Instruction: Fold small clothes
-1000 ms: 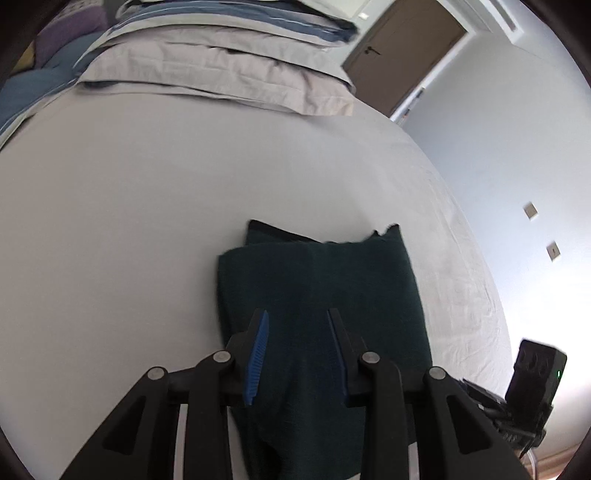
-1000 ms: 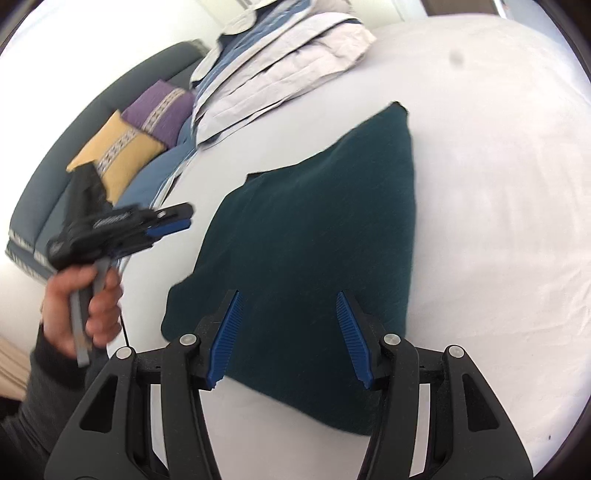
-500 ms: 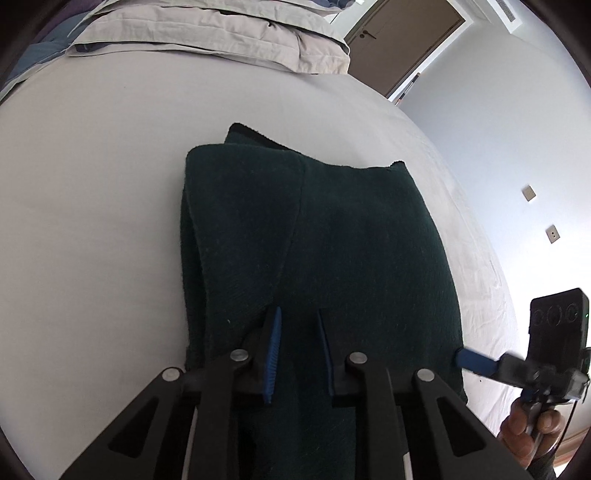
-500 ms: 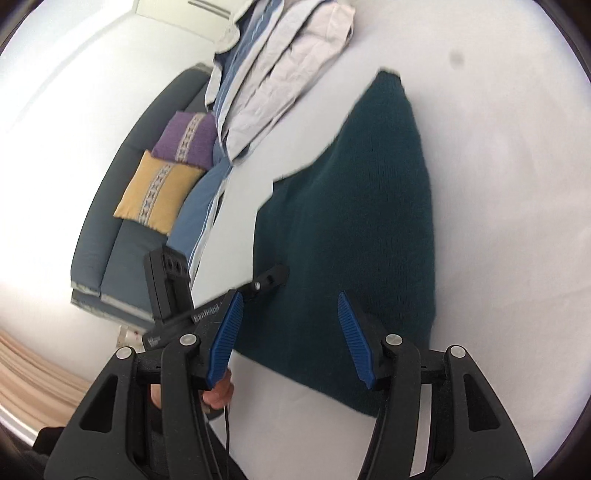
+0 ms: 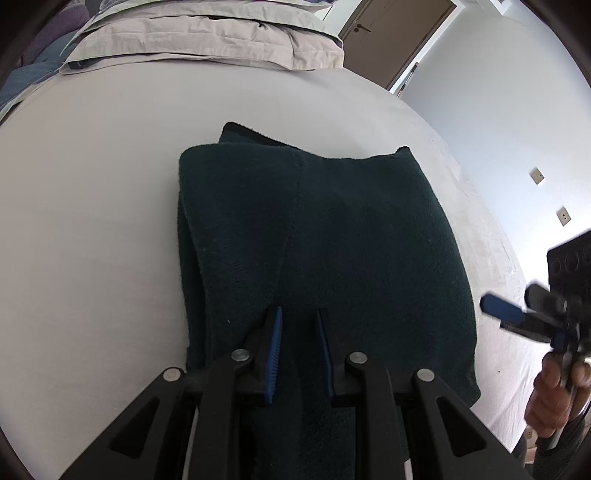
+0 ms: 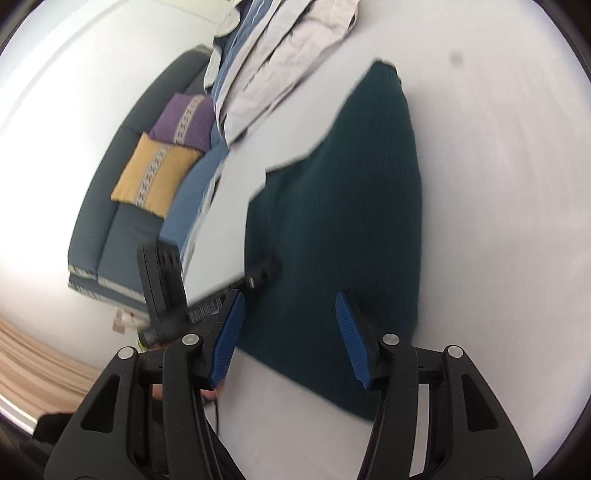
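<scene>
A dark green knitted garment lies folded flat on the white bed sheet; it also shows in the right wrist view. My left gripper hovers low over the garment's near part, its jaws narrowed with a gap between them and nothing in them. My right gripper is wide open and empty above the garment's near edge. The left gripper's tool shows at the garment's left edge in the right wrist view. The right gripper's tool shows at the right in the left wrist view.
A folded grey and blue duvet lies at the head of the bed. A dark sofa with yellow and purple cushions stands beside the bed. A brown door is in the far wall.
My left gripper came down toward the garment and its jaws narrowed. My right gripper rose and tilted, staying wide open. The garment has not moved.
</scene>
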`<state>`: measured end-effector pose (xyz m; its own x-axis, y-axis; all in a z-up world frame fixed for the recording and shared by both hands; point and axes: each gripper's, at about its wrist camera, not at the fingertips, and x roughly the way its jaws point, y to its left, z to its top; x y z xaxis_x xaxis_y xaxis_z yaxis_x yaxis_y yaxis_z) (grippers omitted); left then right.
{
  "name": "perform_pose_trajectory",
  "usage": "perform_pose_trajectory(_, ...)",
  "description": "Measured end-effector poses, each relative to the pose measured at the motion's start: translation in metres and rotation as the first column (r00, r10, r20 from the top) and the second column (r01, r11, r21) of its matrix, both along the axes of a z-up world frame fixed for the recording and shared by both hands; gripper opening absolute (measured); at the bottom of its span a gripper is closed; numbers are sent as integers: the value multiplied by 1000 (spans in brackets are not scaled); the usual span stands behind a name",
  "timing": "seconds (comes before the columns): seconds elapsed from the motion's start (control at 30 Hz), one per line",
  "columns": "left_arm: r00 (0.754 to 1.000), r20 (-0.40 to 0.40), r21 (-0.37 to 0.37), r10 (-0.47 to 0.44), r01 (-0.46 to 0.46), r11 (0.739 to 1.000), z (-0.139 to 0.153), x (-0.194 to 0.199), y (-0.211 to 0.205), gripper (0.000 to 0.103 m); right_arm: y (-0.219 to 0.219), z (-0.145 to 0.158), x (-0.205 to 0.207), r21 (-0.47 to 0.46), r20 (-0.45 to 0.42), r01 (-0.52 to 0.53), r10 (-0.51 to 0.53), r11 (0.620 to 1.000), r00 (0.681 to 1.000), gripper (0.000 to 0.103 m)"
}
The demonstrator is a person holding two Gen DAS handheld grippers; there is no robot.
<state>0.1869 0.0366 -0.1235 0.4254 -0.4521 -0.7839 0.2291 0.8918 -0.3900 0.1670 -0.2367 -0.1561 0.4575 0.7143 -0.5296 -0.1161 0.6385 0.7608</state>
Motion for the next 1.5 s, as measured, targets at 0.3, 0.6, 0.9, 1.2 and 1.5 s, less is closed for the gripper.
perform_pose_trajectory(0.3, 1000, 4, 44, -8, 8, 999, 0, 0, -6, 22, -6, -25, 99, 82, -121, 71, -61, 994, 991, 51)
perform_pose_trajectory(0.6, 1000, -1, 44, -13, 13, 999, 1, 11, -9, 22, -15, -41, 132, -30, -119, 169, -171, 985, 978, 51)
perform_pose_trajectory(0.9, 1000, -19, -8, -1, 1, 1000, 0, 17, 0, 22, -6, 2, 62, 26, 10, 43, -44, 999, 999, 53)
perform_pose_trajectory(1.2, 999, -31, -13, 18, -18, 1000, 1, 17, 2, 21, -14, -38, 12, 134, 8, 13, -14, 991, 1000, 61)
perform_pose_trajectory(1.5, 999, -33, -74, 32, -34, 997, -1, 9, 12, 21, 2, -34, -26, 60, -26, -83, 85, 995, 996, 64)
